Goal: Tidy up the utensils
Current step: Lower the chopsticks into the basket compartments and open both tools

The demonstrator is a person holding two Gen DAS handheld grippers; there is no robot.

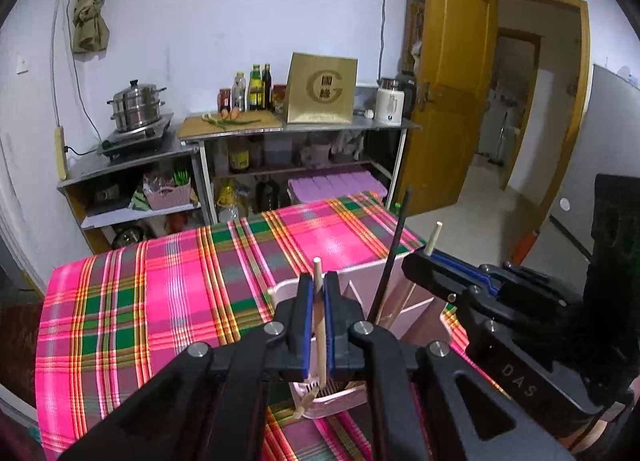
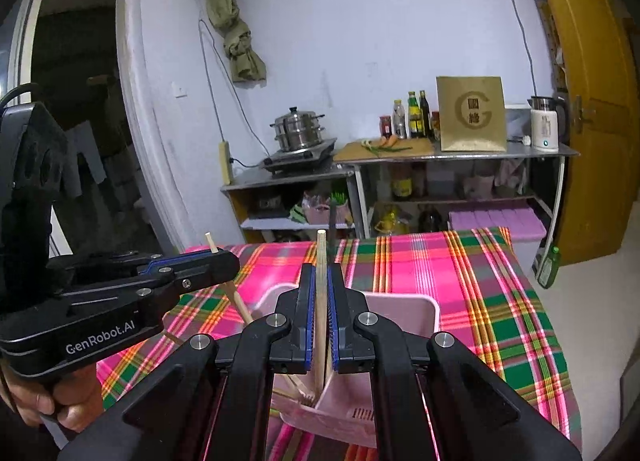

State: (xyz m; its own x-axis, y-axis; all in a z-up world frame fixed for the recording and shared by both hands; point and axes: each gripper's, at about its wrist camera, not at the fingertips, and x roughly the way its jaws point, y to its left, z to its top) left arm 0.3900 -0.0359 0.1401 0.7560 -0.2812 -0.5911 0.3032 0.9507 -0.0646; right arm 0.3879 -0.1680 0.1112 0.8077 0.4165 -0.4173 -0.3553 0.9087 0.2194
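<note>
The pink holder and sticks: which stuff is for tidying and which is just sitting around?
For the job: left gripper, right gripper, a wooden chopstick in each, black chopstick, pink holder.

Just lying about: steamer pot, bottles, kettle, gold box.

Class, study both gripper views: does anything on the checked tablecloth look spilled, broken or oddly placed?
Nothing stands out. The pink utensil holder stands upright on the tablecloth; each gripper, left and right, is shut on a wooden chopstick above it, and a dark chopstick leans inside.
</note>
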